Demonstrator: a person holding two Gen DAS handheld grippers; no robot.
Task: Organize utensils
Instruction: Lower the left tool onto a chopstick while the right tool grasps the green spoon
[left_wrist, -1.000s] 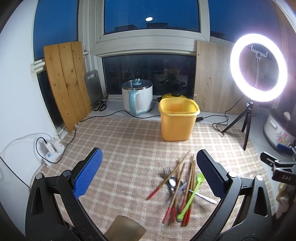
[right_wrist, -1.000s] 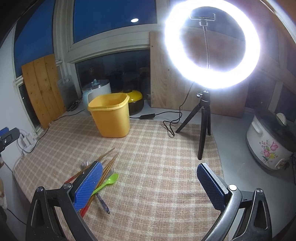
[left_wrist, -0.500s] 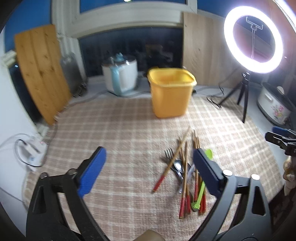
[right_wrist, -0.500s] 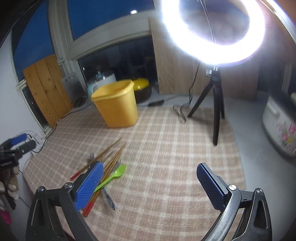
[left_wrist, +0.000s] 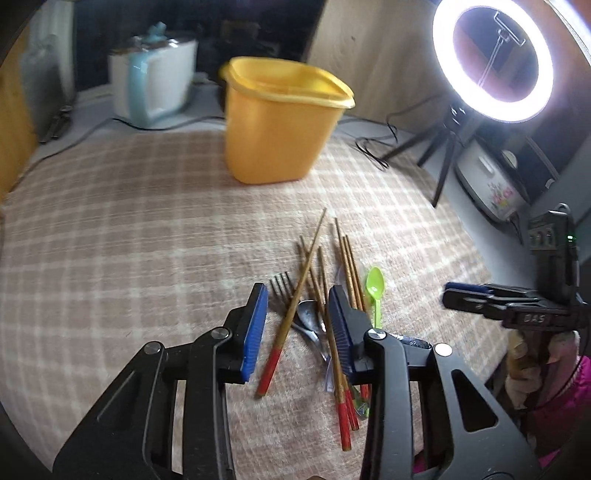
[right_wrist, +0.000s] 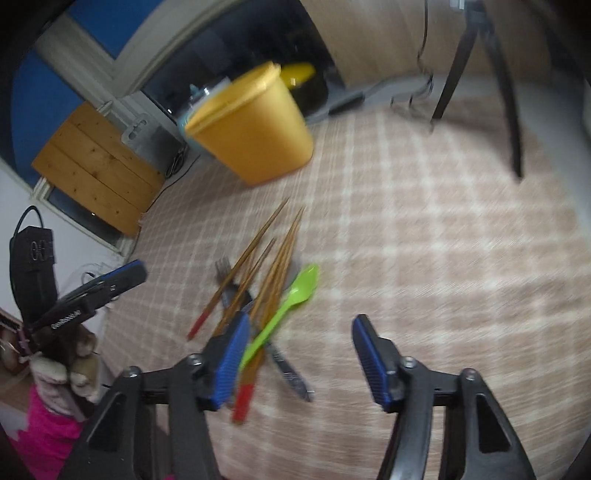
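Observation:
A pile of utensils lies on the checked cloth: several wooden chopsticks with red ends (left_wrist: 295, 295), a metal fork (left_wrist: 281, 286), a metal spoon (left_wrist: 308, 314) and a green plastic spoon (left_wrist: 375, 286). My left gripper (left_wrist: 297, 325) is low over the pile, half closed, its jaws either side of one chopstick and the fork without gripping. My right gripper (right_wrist: 299, 354) is open; its left finger is over the chopsticks' red ends (right_wrist: 243, 397) and the green spoon (right_wrist: 291, 302). A yellow bin (left_wrist: 280, 122) stands upright behind the pile, also in the right wrist view (right_wrist: 255, 129).
A ring light on a tripod (left_wrist: 491, 62) stands at the right rear, its cable on the cloth. A white and blue kettle (left_wrist: 155, 86) and a floral rice cooker (left_wrist: 487, 181) sit off the cloth. A wooden board (right_wrist: 99, 166) leans at the left.
Both grippers have dropped and moved in over the utensil pile. The left jaws have narrowed around a chopstick. The right gripper has tilted and swung left.

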